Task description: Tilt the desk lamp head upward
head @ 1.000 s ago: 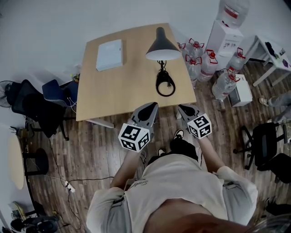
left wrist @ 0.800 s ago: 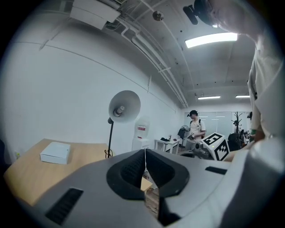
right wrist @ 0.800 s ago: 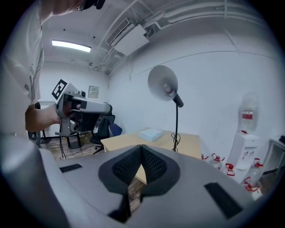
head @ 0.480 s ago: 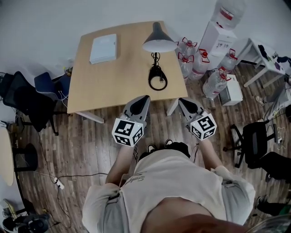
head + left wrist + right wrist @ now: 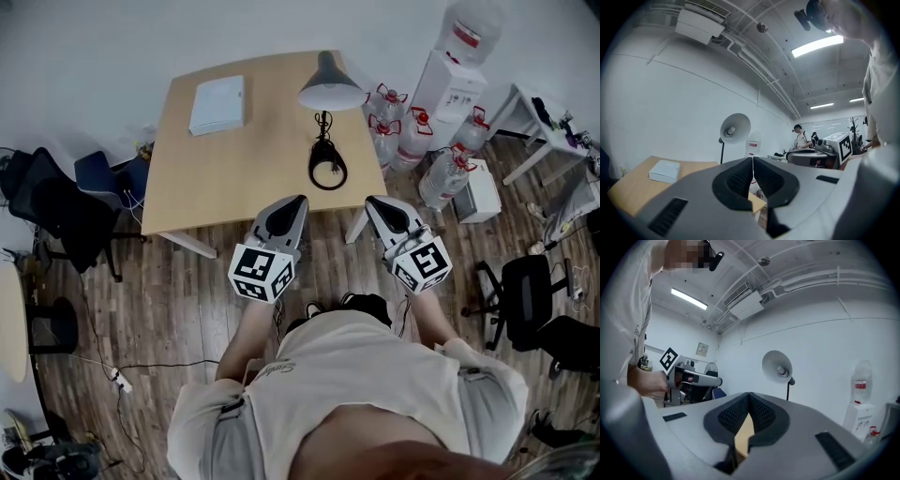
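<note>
A black desk lamp stands near the far right of a wooden table, its shade tipped toward me over a round base ringed by coiled cord. The lamp's open shade shows in the left gripper view, and the shade also shows in the right gripper view. My left gripper and right gripper hover side by side short of the table's near edge, well away from the lamp. Both are shut, tips touching, holding nothing.
A white box lies at the table's far left. Water bottles and a white dispenser crowd the floor right of the table. Dark chairs stand left, another chair right. A power strip and cable lie on the floor.
The view has shifted, so the table sits a little farther off and more to the left than a second ago. Both grippers stay shut and side by side, spread slightly wider.
</note>
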The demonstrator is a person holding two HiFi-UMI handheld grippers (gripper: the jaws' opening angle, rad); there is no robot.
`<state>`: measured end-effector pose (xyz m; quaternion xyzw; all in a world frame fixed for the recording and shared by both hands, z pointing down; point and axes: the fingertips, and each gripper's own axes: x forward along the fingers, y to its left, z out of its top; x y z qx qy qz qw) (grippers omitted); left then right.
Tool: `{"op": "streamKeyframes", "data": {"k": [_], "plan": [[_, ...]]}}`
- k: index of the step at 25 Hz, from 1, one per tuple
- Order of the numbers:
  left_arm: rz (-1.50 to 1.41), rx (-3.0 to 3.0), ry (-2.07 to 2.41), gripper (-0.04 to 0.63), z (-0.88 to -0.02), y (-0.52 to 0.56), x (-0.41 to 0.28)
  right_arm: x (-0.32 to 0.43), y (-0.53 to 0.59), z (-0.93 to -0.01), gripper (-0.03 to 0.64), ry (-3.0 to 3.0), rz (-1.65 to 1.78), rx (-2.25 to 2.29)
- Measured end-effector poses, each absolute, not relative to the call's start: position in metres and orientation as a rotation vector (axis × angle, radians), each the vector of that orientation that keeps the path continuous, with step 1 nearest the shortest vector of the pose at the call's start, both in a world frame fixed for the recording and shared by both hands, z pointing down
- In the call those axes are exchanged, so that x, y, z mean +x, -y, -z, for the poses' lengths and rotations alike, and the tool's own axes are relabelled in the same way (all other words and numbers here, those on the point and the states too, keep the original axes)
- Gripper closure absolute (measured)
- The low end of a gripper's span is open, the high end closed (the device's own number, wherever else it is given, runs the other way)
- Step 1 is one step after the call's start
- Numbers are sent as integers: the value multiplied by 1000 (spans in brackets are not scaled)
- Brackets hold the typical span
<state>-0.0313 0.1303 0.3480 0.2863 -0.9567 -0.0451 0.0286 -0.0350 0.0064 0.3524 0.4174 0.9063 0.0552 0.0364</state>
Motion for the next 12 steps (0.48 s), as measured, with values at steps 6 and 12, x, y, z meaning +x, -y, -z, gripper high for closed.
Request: {"op": "streamKeyframes", "data": {"k": [6, 12], "plan": [[199, 835, 2939, 578, -368, -136, -26, -36, -4, -380, 621, -2848, -176, 1309], [186, 852, 2899, 578, -380, -131, -26, -34, -5, -376, 621, -2819, -180, 1338]]}}
